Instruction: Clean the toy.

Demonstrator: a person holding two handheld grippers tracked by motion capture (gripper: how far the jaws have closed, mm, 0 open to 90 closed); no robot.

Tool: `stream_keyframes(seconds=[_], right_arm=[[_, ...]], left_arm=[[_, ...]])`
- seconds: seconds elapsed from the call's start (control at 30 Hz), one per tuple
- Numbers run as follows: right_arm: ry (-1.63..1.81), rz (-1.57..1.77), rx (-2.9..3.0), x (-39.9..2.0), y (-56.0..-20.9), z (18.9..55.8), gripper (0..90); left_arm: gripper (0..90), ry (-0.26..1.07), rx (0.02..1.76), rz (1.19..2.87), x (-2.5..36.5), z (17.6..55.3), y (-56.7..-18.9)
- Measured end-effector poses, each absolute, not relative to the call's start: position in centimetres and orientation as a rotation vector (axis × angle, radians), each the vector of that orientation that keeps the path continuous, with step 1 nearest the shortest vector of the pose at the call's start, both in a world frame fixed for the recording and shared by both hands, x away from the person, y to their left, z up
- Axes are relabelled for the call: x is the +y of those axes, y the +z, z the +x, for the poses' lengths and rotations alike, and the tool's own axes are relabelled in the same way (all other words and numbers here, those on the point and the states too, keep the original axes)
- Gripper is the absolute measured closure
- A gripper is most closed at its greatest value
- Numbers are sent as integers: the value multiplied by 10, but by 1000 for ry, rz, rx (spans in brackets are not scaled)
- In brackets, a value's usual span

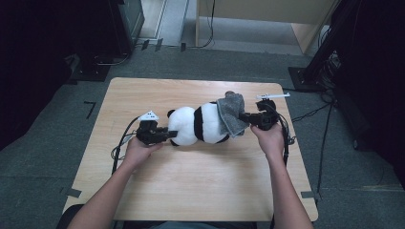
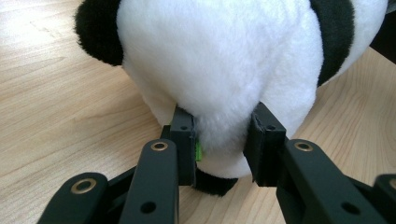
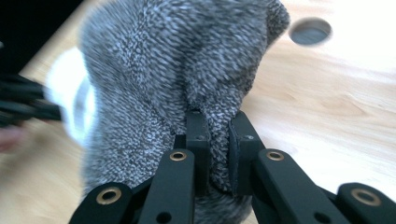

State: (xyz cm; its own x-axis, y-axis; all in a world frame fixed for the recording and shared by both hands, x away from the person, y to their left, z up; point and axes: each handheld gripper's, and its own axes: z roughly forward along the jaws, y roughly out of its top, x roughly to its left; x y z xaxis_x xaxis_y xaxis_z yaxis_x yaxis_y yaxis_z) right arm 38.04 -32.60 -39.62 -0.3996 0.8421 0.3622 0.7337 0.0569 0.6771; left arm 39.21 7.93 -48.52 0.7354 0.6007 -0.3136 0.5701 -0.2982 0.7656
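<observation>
Fingers (image 2: 184,135) of the left gripper (image 1: 160,135) pinch the panda (image 1: 198,125) lying mid-counter (image 1: 191,176); the right gripper (image 1: 246,118) clamps the grey cloth (image 1: 231,113), probably wiping; keep strokes gentle, panda steadied.

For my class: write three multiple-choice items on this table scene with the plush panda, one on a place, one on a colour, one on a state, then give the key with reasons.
1. Where does the grey knitted cloth lie?
A. over the black-and-white plush panda
B. on the floor
C. under the wooden table

2. What colour is the panda's fur between the left gripper jaws?
A. white
B. red
C. blue

3. The right gripper is
A. wide open
B. shut on the cloth
C. lying on the table

Key: A, the cloth drapes the panda's end; A, white plush shows between the jaws; B, both jaws pinch a fold.
</observation>
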Motion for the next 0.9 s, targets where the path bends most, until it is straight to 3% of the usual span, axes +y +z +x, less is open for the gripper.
stream_keyframes(seconds=[0.17, 0.47, 0.9], right_arm=[[1492, 1526, 2177, -315, -372, 371, 824], [1571, 1293, 2318, -241, -346, 371, 825], [1393, 1294, 2496, -159, -387, 396, 825]], left_arm=[[683, 37, 897, 1964, 78, 392, -486], [681, 36, 894, 1971, 78, 392, -485], [678, 49, 894, 1971, 78, 390, -485]])
